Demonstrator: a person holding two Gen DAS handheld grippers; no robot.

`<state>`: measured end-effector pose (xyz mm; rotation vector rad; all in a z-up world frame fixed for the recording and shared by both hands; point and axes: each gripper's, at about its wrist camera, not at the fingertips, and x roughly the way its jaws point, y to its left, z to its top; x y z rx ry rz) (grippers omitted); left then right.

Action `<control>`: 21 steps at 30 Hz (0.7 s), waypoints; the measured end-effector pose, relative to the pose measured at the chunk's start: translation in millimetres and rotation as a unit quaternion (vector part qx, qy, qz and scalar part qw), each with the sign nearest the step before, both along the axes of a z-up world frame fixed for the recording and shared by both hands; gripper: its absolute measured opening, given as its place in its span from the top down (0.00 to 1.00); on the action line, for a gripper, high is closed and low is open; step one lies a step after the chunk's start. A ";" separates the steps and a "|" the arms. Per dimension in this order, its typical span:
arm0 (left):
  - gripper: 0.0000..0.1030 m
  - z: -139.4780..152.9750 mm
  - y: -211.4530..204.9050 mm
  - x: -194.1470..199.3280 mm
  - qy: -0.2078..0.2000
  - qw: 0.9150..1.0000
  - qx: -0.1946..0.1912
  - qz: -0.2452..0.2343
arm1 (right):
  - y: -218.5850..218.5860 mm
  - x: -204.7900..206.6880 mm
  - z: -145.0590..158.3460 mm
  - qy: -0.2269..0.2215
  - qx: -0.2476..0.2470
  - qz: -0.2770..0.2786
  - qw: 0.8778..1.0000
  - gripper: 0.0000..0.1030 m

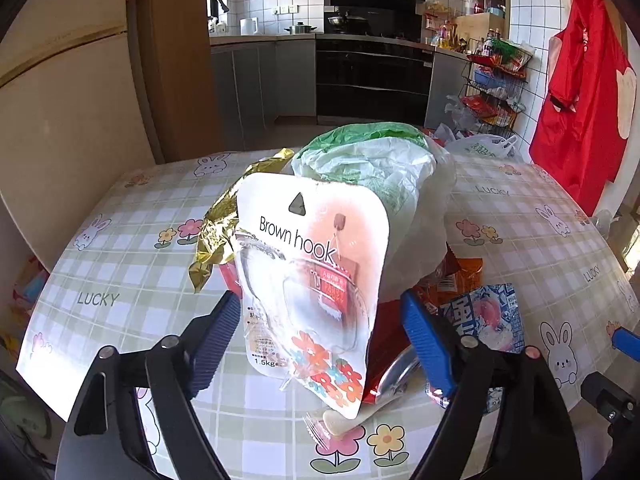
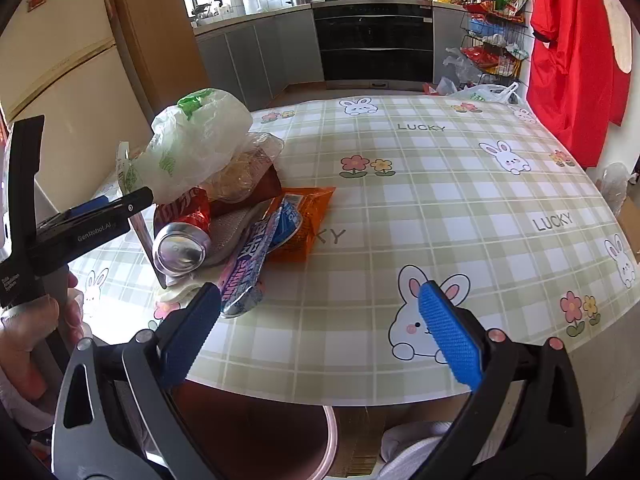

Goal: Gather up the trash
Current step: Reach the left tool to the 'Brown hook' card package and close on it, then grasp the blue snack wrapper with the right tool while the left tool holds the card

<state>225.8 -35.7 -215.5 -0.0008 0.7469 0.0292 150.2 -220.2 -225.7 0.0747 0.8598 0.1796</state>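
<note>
left gripper [image 1: 320, 320] jaws partly open around the brown hook card [image 1: 316, 280], pads not pressing it. right gripper [image 2: 320, 320] wide open, empty, over table [image 2: 440, 200].

You see a table [image 2: 460, 184] under a green checked rabbit-print cloth, a black oven [image 2: 376, 44] in grey kitchen cabinets [image 1: 256, 80], a wire rack [image 1: 494, 88] of packets, and a hanging red garment [image 1: 580, 112].
</note>
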 end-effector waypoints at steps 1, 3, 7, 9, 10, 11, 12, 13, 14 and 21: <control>0.35 -0.5 1.4 -1.1 0.002 1.000 -0.003 0.000 | 0.8 0.8 -0.7 0.000 0.001 0.002 1.000 0.05; 0.52 -1.7 5.3 -3.7 0.008 1.000 -0.014 -0.004 | 4.1 1.6 -1.5 0.000 0.001 0.008 1.000 0.05; 0.73 -5.3 10.8 -14.3 0.011 0.999 -0.036 -0.011 | 8.2 2.3 -3.1 0.001 0.004 0.016 1.000 0.05; 0.75 -5.2 13.5 -19.9 0.005 0.999 -0.040 -0.013 | 9.7 2.7 -3.1 0.004 0.005 0.019 1.000 0.05; 0.75 -4.6 15.1 -22.3 0.003 0.999 -0.042 -0.014 | 10.8 2.4 -3.0 0.004 0.005 0.021 1.000 0.05; 0.76 -3.4 17.8 -23.6 0.002 0.999 -0.046 -0.014 | 11.7 2.2 -2.6 0.003 0.003 0.022 1.000 0.05; 0.78 -1.8 21.1 -25.6 0.001 0.999 -0.051 -0.012 | 12.1 1.8 -1.8 0.001 0.002 0.021 1.000 0.05; 0.79 0.2 24.7 -27.7 -0.002 0.999 -0.054 -0.009 | 12.4 1.8 -1.2 -0.001 0.002 0.021 1.000 0.05; 0.86 2.3 27.1 -28.6 -0.006 0.998 -0.055 -0.007 | 12.4 1.9 -0.4 -0.002 0.003 0.021 1.000 0.06; 0.93 11.2 47.3 -42.4 -0.017 0.997 -0.078 -0.011 | 13.7 4.0 -4.1 0.007 0.024 0.029 0.999 0.06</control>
